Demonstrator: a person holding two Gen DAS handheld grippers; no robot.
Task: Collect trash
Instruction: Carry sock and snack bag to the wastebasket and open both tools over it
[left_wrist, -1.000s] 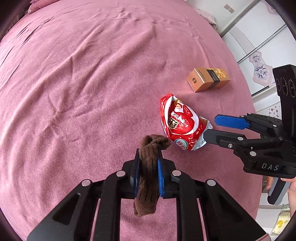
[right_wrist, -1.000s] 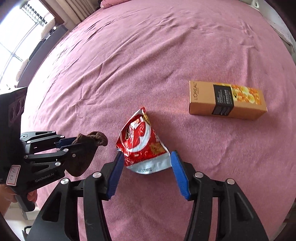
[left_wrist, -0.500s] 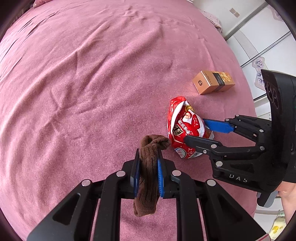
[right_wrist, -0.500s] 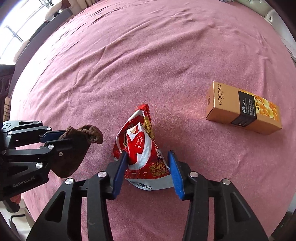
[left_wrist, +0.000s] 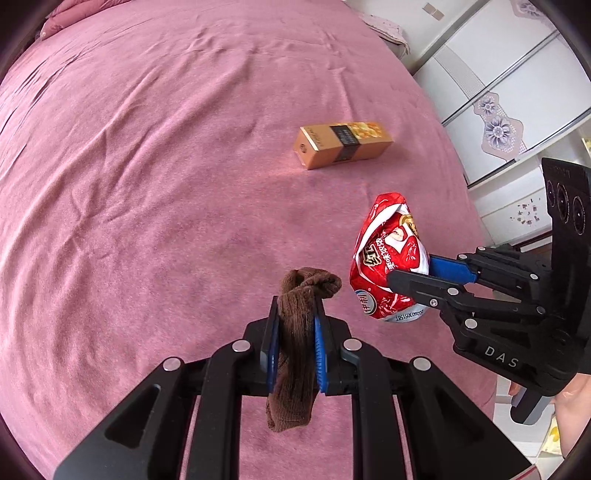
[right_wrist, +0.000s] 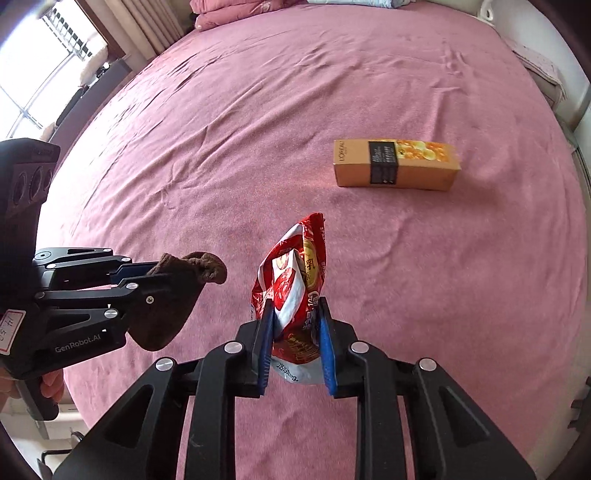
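While the right tool is closing on the red wrapper, only its view shows the window.

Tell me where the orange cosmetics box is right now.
The orange cosmetics box lies flat on the pink bedspread, alone, beyond the red snack bag and up-right of it in the right wrist view, untouched by either gripper.

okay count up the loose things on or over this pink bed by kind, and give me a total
Brown sock, clamped in the left gripper: 1
Red snack bag, between the closing pads of the right gripper: 1
Orange carton, lying on the bedspread: 1
Total: 3
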